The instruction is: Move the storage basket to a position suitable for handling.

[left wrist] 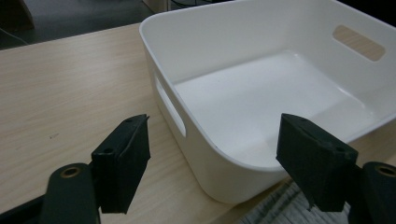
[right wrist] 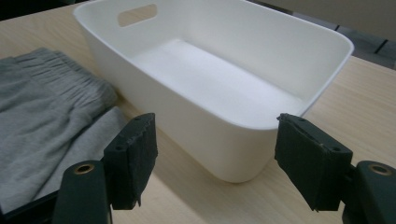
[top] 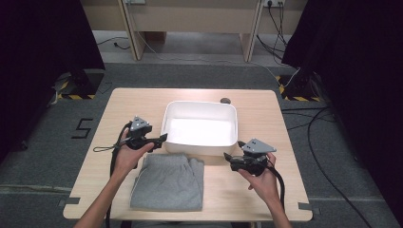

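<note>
**Both grippers held spread beside an empty white bin, grey garment lying folded in front**

While the wooden table (top: 266,118) is being viewed from above, the left gripper (top: 163,137) is being held in the person's left hand (top: 124,156) just off the bin's near left corner, its tips being pointed toward the wall of the bin (top: 199,147). In the left gripper view its jaws are being kept spread, nothing being pinched between them, and the corner of the bin (left wrist: 210,177) is being framed in the gap, with a slot handle showing on the near side wall.

Just in front of the bin, between the two hands, a folded grey garment (top: 168,183) is being left flat on the table, its far edge lying close to the bin's front wall; whether it is touching cannot be told. In the right gripper view the garment (right wrist: 42,121) is being seen at the left, its gathered waistband lying next to the bin (right wrist: 196,121), which is standing empty.

Farther right, the right gripper (top: 227,156) is being held in the right hand (top: 263,178) near the bin's near right corner, tips being pointed leftward. Its jaws are likewise being kept spread apart, with nothing gripped.
</note>
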The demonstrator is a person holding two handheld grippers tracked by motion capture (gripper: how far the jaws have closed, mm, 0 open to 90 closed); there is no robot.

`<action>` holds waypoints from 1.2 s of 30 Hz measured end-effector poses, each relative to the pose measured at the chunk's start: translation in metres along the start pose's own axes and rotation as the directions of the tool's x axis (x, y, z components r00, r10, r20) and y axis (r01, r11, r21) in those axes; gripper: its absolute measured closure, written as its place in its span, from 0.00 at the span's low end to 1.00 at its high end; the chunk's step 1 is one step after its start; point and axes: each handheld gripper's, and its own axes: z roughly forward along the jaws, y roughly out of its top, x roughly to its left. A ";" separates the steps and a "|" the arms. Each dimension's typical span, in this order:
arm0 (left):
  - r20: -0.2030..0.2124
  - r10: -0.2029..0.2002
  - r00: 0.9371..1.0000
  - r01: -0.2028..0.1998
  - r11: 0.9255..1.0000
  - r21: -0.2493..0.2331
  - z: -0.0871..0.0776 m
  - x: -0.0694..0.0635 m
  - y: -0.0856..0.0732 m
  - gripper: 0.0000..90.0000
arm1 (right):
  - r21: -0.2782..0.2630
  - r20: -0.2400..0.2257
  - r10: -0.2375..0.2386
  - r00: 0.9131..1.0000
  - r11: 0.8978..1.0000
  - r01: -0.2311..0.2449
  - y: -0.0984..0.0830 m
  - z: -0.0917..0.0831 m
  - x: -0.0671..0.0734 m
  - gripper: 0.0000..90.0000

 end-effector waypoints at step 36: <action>-0.005 -0.001 1.000 0.001 0.999 0.034 -0.054 0.014 -0.079 0.28 | 0.056 0.157 -0.044 0.987 0.998 0.036 -0.008 0.027 -0.019 0.35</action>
